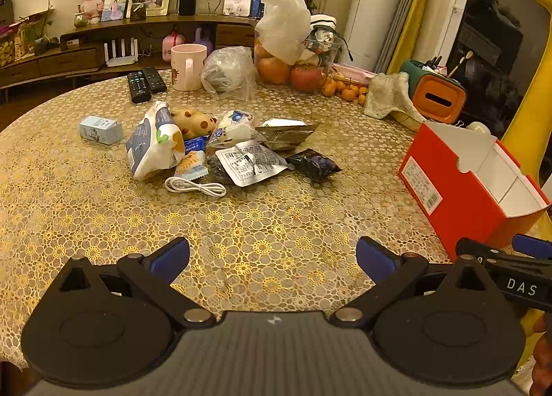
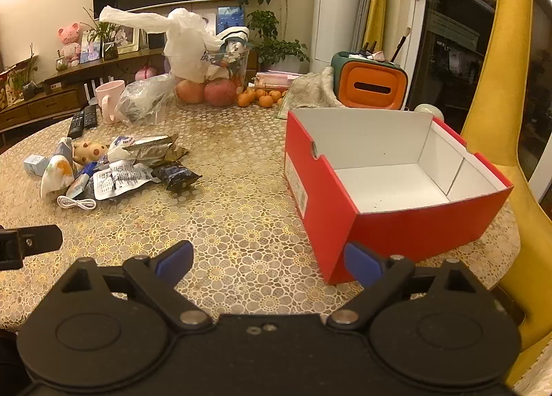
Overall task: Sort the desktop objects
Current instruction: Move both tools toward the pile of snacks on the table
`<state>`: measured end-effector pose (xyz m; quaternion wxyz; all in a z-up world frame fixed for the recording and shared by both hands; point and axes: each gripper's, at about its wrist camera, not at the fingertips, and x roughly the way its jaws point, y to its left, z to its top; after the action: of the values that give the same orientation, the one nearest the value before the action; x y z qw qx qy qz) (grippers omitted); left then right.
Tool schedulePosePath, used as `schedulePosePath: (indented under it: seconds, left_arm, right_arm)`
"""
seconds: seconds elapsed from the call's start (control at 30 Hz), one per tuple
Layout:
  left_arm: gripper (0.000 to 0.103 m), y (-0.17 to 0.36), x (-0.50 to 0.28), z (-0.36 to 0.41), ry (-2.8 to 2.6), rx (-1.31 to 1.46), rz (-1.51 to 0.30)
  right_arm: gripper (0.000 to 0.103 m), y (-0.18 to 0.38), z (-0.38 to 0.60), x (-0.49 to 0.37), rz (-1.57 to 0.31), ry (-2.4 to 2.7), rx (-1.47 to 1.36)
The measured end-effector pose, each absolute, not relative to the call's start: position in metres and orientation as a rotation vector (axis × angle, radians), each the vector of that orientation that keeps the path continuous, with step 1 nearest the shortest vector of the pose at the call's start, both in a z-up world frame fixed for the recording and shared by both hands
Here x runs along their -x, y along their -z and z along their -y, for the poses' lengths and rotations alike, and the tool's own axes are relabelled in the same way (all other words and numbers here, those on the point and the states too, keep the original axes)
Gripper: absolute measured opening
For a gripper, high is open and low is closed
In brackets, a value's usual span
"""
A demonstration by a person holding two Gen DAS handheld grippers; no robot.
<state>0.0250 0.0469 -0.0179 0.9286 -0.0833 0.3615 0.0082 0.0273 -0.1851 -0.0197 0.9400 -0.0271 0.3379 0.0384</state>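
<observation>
Lace-covered surface (image 1: 276, 223): the pile (image 1: 220, 151) lies ahead-left of the box (image 2: 396, 189), nearest your left gripper (image 1: 272, 258). Both jaws spread, empty; right gripper (image 2: 269, 261) faces the box.

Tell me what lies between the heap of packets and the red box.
Nothing: in the right wrist view only bare patterned tablecloth runs from the heap of packets to the red box.

Ahead of the grippers, a gold floral lace pattern is seen on the tablecloth (image 1: 262, 223). The box (image 2: 331, 209) is coloured red outside, white inside. Blue pads (image 1: 169, 259) are shown.
</observation>
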Motion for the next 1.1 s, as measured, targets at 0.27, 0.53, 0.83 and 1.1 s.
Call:
schedulePosePath:
  seconds: [0.27,0.53,0.83,1.1]
  left_arm:
    - [0.103,0.023,-0.033,-0.059,-0.028,0.192,-0.739]
    - [0.103,0.025,-0.044,-0.076,-0.061,0.200,-0.723]
    - [0.103,0.028,-0.078,-0.111,-0.131,0.217,-0.711]
    - [0.103,0.035,-0.123,-0.136,-0.178,0.166,-0.708]
  right_arm:
    - [0.094,0.024,0.178,-0.038,-0.701,-0.094,0.067]
    - [0.091,0.025,0.169,-0.049,-0.699,-0.130,0.074]
    - [0.091,0.028,0.146,-0.078,-0.701,-0.210,0.109]
    - [0.090,0.040,0.127,-0.123,-0.730,-0.265,0.111]
